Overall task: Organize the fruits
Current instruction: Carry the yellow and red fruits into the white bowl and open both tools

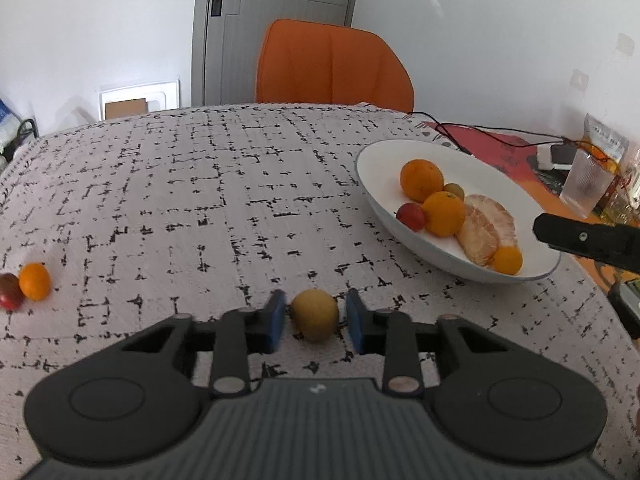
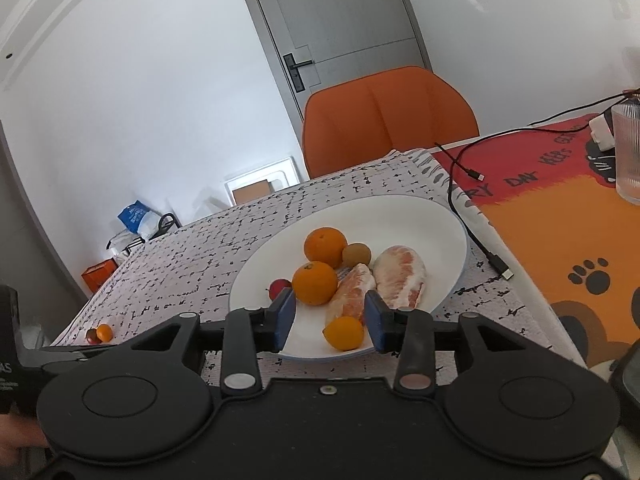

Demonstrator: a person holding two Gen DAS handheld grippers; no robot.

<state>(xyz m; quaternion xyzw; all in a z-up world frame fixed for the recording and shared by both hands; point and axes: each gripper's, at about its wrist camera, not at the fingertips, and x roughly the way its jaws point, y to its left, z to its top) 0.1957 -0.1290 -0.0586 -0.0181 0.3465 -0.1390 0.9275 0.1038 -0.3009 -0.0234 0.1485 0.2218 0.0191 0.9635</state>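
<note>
Judging progress as well past halfway: white plate (image 2: 440,216) already loaded with two oranges (image 2: 325,246), a brownish-green round fruit (image 2: 356,255), a small red fruit (image 2: 279,288), two peeled pomelo segments (image 2: 402,276) and a small orange citrus (image 2: 345,333) at the near rim. Left on the patterned tablecloth (image 1: 180,184): a yellow-brown round fruit (image 1: 314,315) near the camera edge, plus a small orange fruit (image 1: 35,281) touching a dark red one (image 1: 9,290) far off to the left, well apart from the plate.

Left gripper (image 1: 315,316): jaws narrow, straddling the yellow-brown fruit; blue pads (image 1: 276,322) just beside its flanks, a thin gap visible each side, so not yet pressing. Fruit resting on the cloth, matte skin, slightly oblong, unblemished as far as visible.

Right gripper (image 2: 330,320): jaws partly apart over the near rim of the plate, small citrus seen between the pads but lying on the plate, not gripped as far as can be told. Appears just released there (judgement only).

Remaining, by estimate: three fruits to move to the plate. Plate room adequate on far side. Small round fruits likely to roll on contact; pomelo segments soft, membrane pale, flesh pink-orange.
</note>
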